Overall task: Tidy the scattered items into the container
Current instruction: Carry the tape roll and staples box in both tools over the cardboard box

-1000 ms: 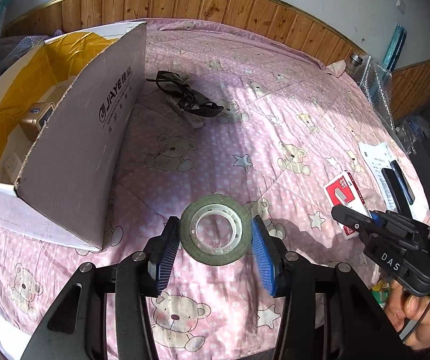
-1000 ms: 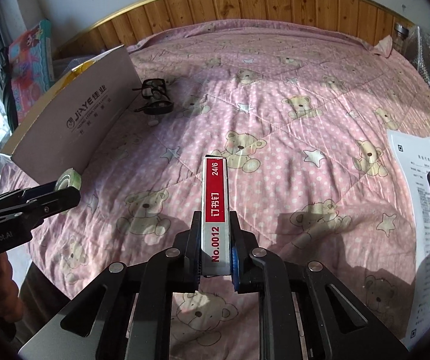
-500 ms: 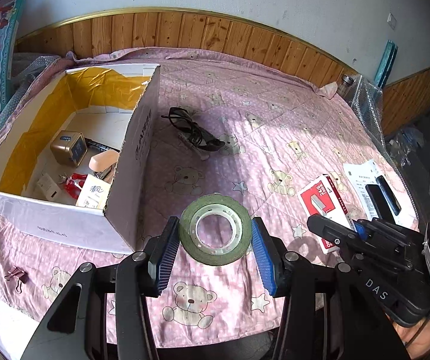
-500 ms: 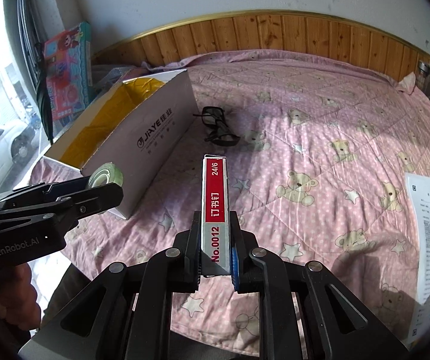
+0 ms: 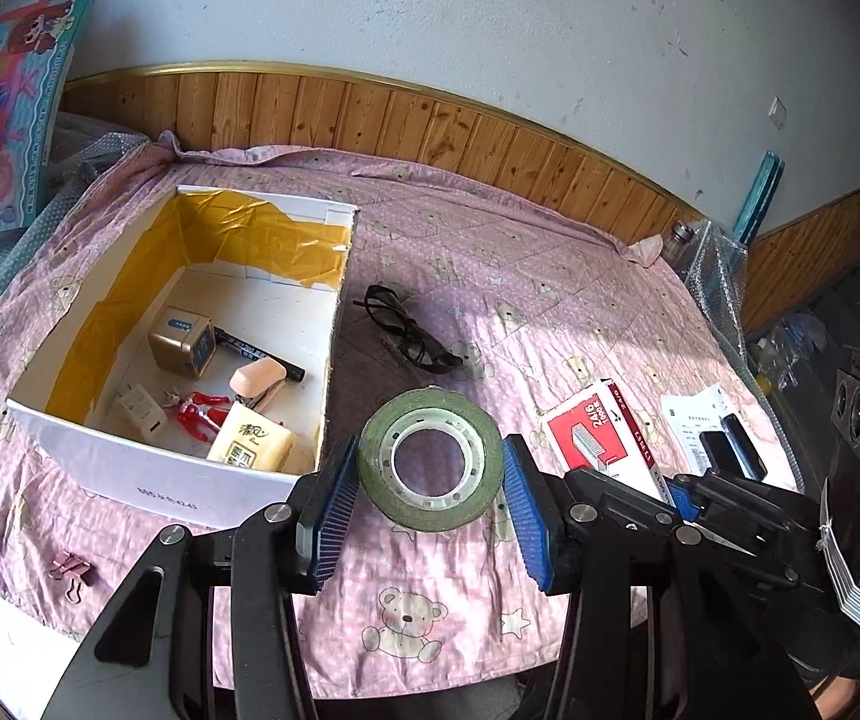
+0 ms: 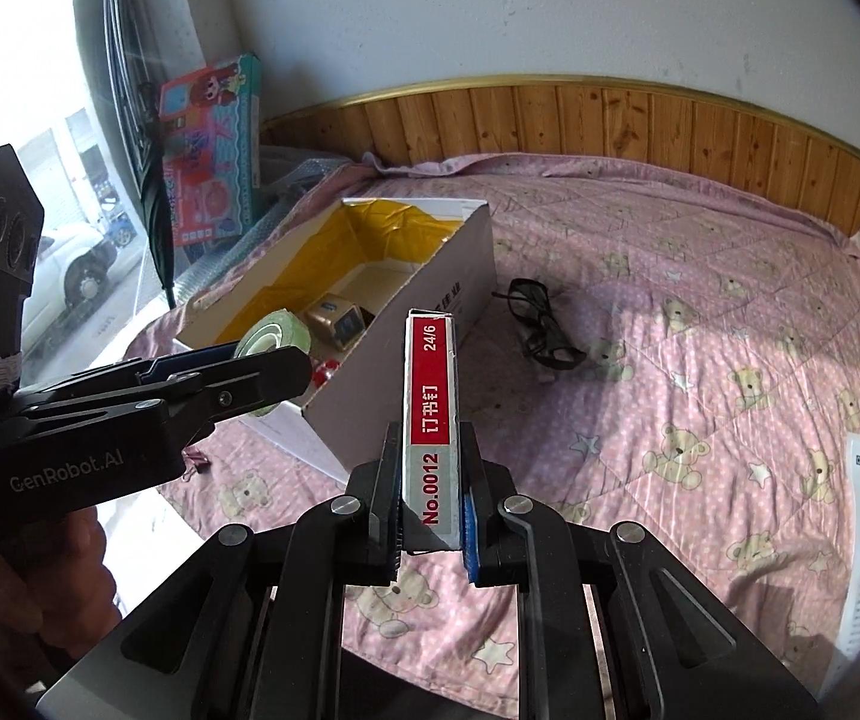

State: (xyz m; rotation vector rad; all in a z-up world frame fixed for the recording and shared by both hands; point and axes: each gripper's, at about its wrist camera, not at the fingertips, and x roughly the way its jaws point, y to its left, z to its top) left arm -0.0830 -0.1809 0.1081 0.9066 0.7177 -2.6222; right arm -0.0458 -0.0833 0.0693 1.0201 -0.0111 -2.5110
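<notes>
My left gripper (image 5: pixel 429 489) is shut on a green roll of tape (image 5: pixel 430 459) and holds it in the air to the right of the open white box (image 5: pixel 184 483). The box, lined with yellow tape, holds several small items, among them a gold cube (image 5: pixel 182 347) and a marker. My right gripper (image 6: pixel 430 516) is shut on a red and white staple box (image 6: pixel 430 414), raised above the bed. In the right wrist view the left gripper (image 6: pixel 250 369) with the tape roll (image 6: pixel 271 333) hangs at the box's (image 6: pixel 460 276) near end. Black glasses (image 5: pixel 409 336) lie on the pink bedspread.
A pink binder clip (image 5: pixel 72 570) lies at the bed's front left edge. A paper sheet (image 5: pixel 694 414) with a black phone (image 5: pixel 733 450) on it sits at the right. A wooden panel wall runs behind the bed. A colourful toy box (image 6: pixel 211 150) leans at the left.
Both grippers have risen and pulled back with their loads, so the inside of the box now shows. The left gripper and tape roll have come closer to the box.
</notes>
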